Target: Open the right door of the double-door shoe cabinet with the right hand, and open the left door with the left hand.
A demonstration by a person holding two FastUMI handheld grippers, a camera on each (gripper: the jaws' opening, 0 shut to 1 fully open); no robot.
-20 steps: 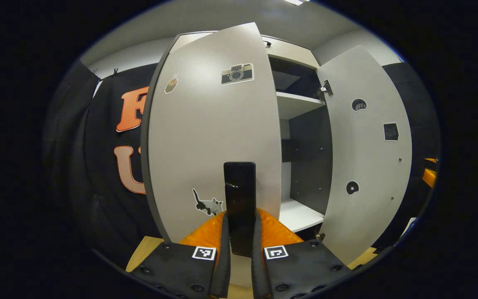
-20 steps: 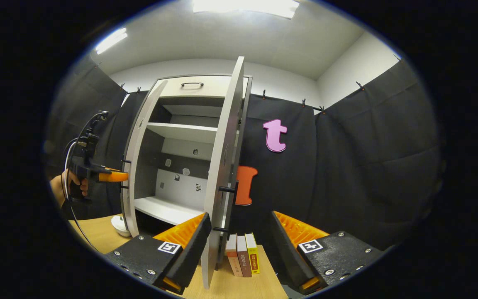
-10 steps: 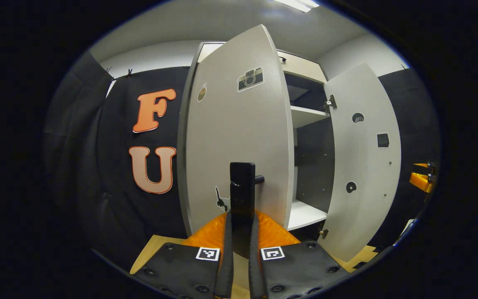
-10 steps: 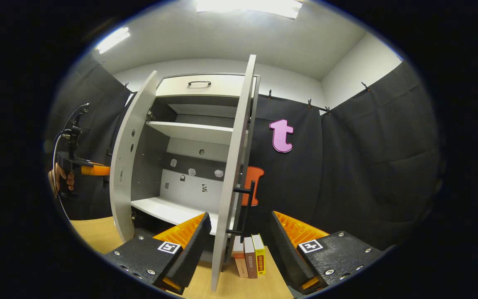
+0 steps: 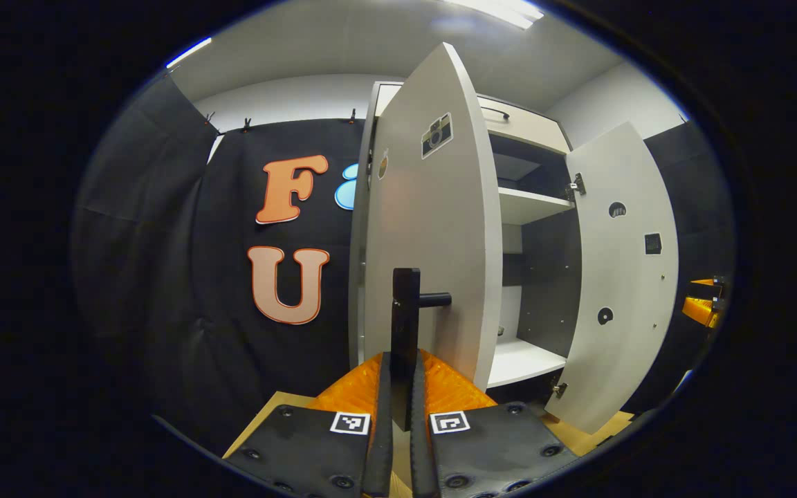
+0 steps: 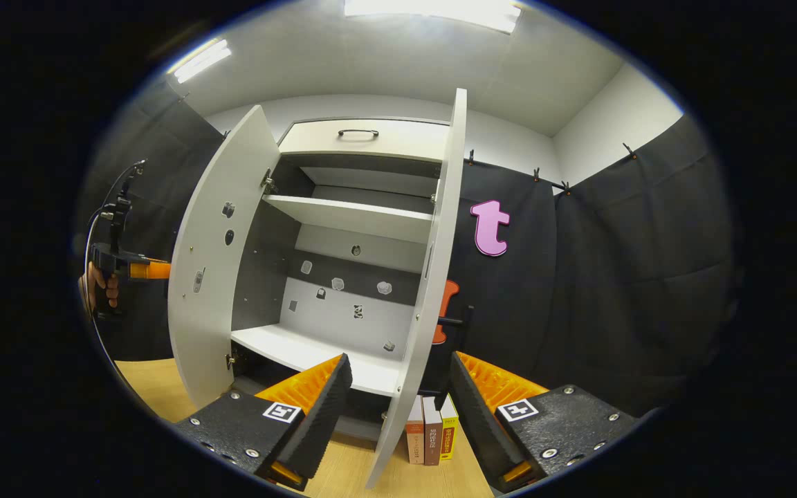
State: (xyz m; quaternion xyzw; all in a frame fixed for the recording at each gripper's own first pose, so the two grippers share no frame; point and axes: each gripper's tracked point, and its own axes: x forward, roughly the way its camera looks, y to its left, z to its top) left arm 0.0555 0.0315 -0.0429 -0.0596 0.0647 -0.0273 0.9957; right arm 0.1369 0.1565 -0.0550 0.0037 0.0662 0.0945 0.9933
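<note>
My left gripper [image 5: 396, 415] fingers pinch the upright handle [image 5: 405, 325] of the open left door [image 5: 433, 235]; my right gripper [image 6: 398, 408] fingers, spread, straddle the right door [image 6: 433, 290] edge at 12 o'clock.

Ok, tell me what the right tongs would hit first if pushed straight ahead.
Probably the right door: its edge stands between the open right tongs, just ahead. Depth is unclear; the books stand lower, beyond it.

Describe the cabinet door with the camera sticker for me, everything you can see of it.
The left door is a flat pale grey panel, swung wide open on its hinges. Its outer face carries a camera sticker near the top and a smaller sticker beside it. A dark bar handle stands off it on pegs; the left tool is shut on that handle.
</note>
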